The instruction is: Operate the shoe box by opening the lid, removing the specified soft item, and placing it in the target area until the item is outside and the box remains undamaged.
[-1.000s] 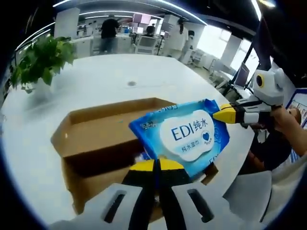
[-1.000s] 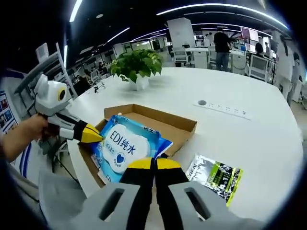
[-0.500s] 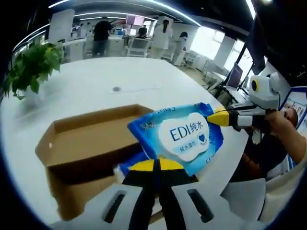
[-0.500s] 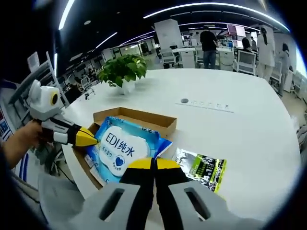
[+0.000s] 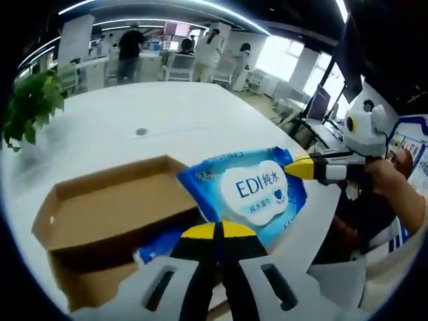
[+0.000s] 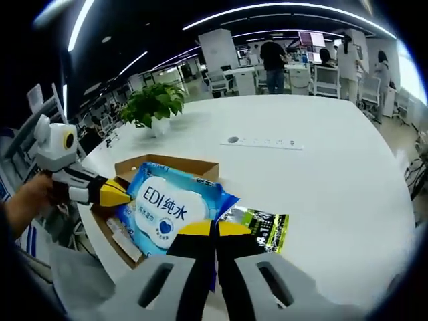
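Both grippers, left gripper and right gripper, pinch the wet wipes pack above the shoe box. The right gripper view adds a green snack packet beside the box.

Glossy film, matt card, smooth tabletop

The blue-and-white plastic wipes pack looks shiny and slightly crinkled; the open brown cardboard shoe box is matt and fibrous; the white round table is smooth with a soft sheen; the green-and-black foil sachet glints.
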A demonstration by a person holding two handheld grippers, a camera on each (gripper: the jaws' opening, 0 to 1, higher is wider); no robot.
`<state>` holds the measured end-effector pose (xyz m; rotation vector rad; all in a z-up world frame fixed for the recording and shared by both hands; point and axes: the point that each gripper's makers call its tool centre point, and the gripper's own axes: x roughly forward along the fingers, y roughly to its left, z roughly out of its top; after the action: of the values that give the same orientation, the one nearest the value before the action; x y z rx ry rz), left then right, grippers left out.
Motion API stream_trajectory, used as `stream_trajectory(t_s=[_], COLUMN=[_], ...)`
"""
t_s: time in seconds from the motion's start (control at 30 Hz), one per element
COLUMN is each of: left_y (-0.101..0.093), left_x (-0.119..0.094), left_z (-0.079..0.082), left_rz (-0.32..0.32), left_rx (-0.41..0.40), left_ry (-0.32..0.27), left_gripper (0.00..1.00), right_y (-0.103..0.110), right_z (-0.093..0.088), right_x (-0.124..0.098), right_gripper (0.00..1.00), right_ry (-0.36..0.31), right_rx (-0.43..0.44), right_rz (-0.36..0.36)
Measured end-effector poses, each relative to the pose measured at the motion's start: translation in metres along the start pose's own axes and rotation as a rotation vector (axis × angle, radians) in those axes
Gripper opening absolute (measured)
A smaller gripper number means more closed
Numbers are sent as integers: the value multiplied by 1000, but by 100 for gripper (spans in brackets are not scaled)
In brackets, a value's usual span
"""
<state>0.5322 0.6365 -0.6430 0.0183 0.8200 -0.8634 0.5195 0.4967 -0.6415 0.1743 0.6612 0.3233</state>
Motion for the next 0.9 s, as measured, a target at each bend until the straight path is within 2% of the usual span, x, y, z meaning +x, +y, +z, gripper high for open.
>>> stream_trajectory(t_s=[0.33,0.9], left_y=[-12,-14], left_x=[24,55], left_z=[7,5], left_rz=[-14,-21], left_rx=[19,28], left_ry=[18,65], left_gripper=[0,0], right_y=[-26,-56], right_z=[-7,-23], right_x=[-1,19], right_gripper=[0,0], right_ry=[6,49], right_rx=[18,54], right_rz=[-34,-55])
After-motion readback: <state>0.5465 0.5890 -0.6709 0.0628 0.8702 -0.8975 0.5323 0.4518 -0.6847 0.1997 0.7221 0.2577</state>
